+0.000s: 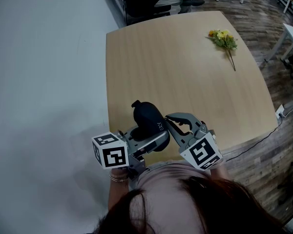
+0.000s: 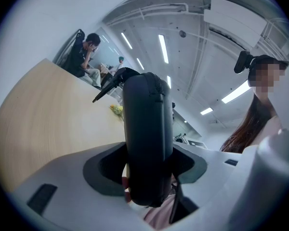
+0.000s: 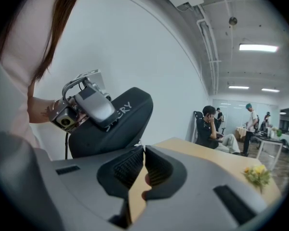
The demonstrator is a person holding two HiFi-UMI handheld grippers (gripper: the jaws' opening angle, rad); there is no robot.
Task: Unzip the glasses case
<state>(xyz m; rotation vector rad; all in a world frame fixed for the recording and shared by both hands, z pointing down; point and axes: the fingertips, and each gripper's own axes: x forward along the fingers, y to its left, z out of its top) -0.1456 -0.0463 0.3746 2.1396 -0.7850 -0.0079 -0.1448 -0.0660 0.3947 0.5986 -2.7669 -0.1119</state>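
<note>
Black glasses case [image 1: 147,117] is clamped in our left gripper [image 2: 147,179] over the table [image 1: 185,67]'s near edge, we reckon it's light and stiff, so our right gripper [image 3: 143,151], jaws pinched together beside it, wants the zipper pull.

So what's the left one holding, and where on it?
The glasses case: the left hand-held gripper clamps it across its sides, near one end.

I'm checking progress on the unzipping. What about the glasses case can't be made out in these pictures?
- Zipper pull: right gripper view, the shut right gripper tips could hide it.
- Zip line: head view, glasses case too dark and small.
- Case's near end: left gripper view, buried between the left gripper's pads.
</note>
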